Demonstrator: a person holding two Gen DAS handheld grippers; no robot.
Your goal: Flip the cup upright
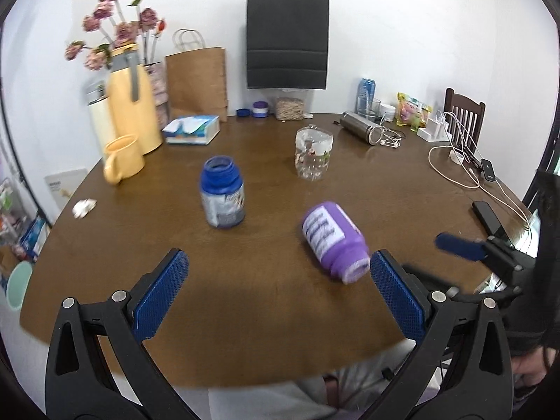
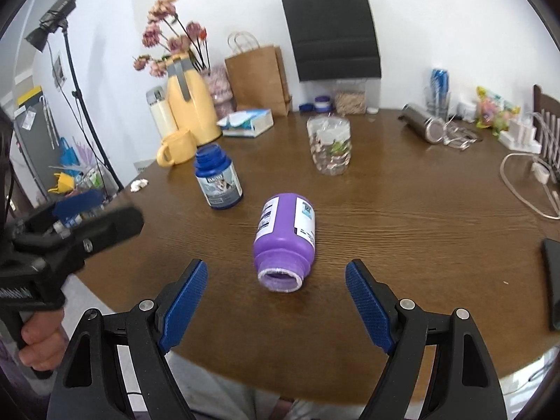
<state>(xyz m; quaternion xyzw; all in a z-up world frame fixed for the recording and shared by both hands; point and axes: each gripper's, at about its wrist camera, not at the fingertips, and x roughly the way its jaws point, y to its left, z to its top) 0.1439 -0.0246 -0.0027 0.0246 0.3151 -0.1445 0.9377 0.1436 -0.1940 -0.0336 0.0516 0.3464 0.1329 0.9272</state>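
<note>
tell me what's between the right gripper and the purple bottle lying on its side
Nothing: in the right wrist view only bare wooden table separates the open right gripper from the purple bottle, whose open mouth faces the gripper.

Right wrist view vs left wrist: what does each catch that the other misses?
Only the right wrist view shows the camera on a tripod at the far left and the purple bottle's open mouth facing the lens.

Only the left wrist view shows the wooden chair back and the small black device on the cables.

Both show the purple bottle lying on its side, the blue bottle standing upright, the clear plastic cup, the yellow mug, and both grippers open.
</note>
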